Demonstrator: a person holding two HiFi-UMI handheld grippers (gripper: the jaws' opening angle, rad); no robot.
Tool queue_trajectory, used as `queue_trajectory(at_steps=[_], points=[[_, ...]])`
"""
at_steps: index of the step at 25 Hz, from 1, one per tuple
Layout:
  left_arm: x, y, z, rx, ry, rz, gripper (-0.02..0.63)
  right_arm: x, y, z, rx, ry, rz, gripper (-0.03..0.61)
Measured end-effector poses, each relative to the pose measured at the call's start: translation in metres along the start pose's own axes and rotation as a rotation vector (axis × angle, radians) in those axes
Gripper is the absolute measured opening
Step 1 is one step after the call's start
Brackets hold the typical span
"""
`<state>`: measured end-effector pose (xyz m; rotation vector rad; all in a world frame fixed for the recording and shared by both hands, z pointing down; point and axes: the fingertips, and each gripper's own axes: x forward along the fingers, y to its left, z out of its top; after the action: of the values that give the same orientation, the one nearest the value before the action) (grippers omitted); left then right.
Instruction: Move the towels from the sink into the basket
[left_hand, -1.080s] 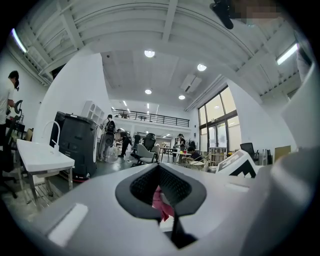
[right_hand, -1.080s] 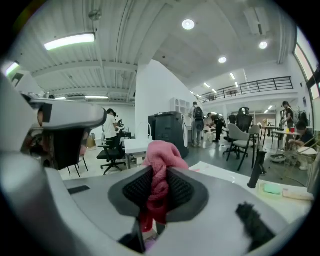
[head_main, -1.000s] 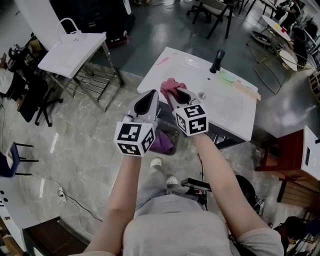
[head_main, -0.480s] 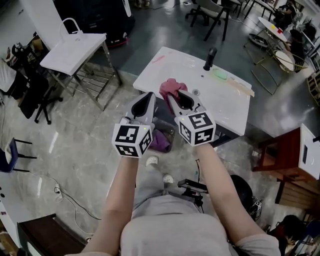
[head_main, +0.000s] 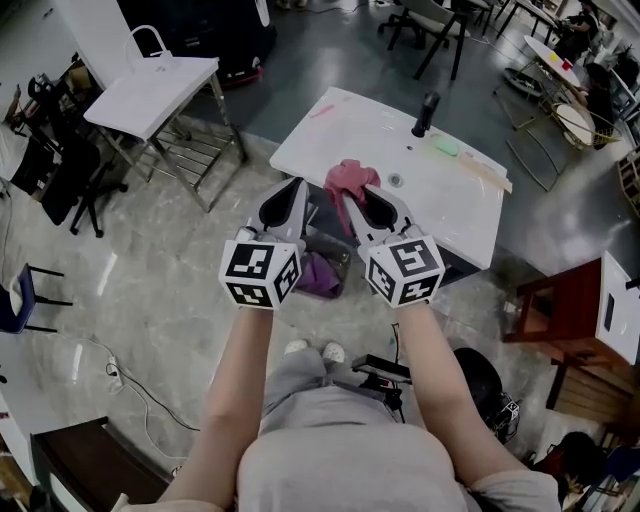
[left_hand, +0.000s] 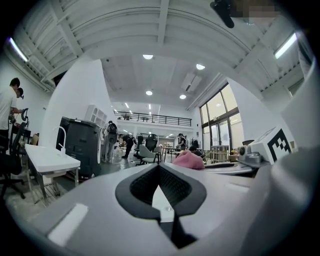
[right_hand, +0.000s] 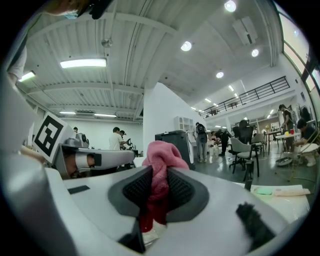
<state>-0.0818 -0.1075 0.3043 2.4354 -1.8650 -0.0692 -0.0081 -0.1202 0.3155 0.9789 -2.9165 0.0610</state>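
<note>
While the right claw is clamped narrowly on a pink towel — cloth bunched between its pads and flopping out past the tips — the left claw just beside it has its jaws pressed together on nothing. Ahead of both claws lies the white sink. Below and between them sits the dark basket, with a purple towel already inside. The grip seems to take only a fold of fabric, so the likely trouble is the towel slipping free on the way and landing on the floor. Let go before the claw is squarely above the basket, it could drape over the rim. A hanging end might also snag the sink edge.
</note>
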Motion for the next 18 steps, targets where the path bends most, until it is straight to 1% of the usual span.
queue_trajectory(at_steps=[6, 10, 14, 18], points=[[0.0, 0.01, -0.011, -0.018, 0.019, -0.009, 0.006, 0.003, 0.011, -0.003, -0.013, -0.018, 0.017, 0.081], [-0.004, 0.025, -0.02, -0.03, 0.037, -0.011, 0.006, 0.012, 0.018, -0.008, -0.012, -0.028, 0.015, 0.081], [-0.008, 0.042, -0.035, -0.047, 0.065, -0.012, 0.006, 0.02, 0.022, -0.018, -0.004, -0.02, 0.004, 0.081], [-0.009, 0.056, -0.048, -0.067, 0.076, -0.005, 0.006, 0.033, 0.027, -0.03, -0.018, -0.004, 0.015, 0.081]])
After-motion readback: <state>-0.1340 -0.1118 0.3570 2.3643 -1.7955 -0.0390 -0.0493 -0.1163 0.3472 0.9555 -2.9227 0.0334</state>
